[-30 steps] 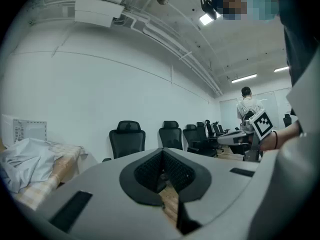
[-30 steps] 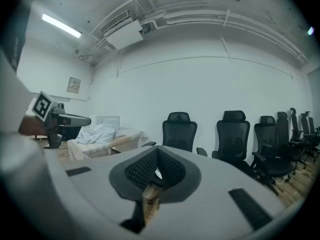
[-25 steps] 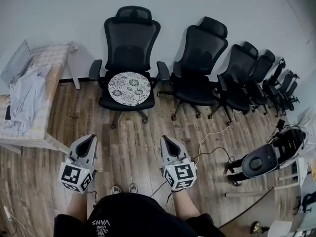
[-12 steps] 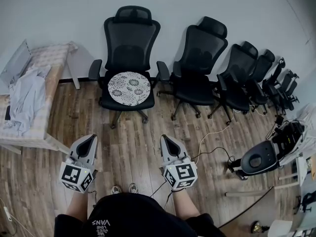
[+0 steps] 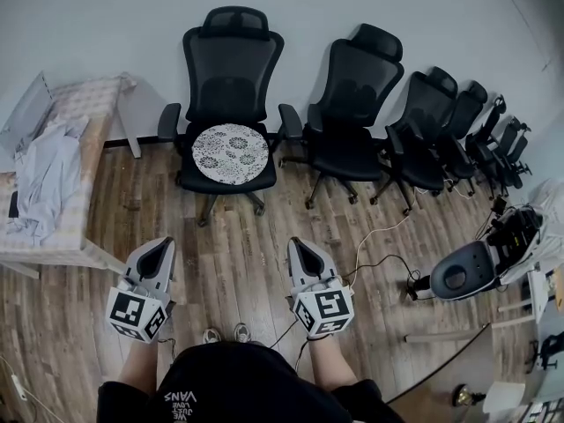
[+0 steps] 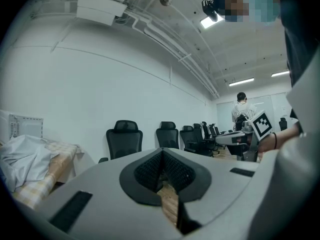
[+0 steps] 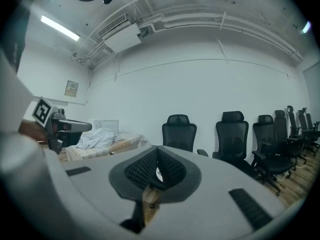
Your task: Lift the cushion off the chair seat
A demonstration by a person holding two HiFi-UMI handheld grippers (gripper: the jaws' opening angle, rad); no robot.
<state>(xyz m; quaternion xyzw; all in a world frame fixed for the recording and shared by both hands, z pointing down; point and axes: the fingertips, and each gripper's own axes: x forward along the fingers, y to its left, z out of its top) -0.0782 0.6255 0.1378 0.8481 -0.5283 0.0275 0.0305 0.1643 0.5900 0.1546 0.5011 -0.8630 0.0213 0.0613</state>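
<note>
On the seat of the leftmost black mesh office chair [image 5: 231,69] lies the round white cushion with dark floral print [image 5: 229,152]. The left gripper [image 5: 162,244] and the right gripper [image 5: 296,246] hover well apart from it, jaws pressed together and empty, I think because the approach is not yet begun.

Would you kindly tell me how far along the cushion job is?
Nothing is done: the cushion lies on the chair seat. In hand: nothing; the left gripper and right gripper are shut, empty, well short of it. Remaining: approach, grip, lift.
</note>
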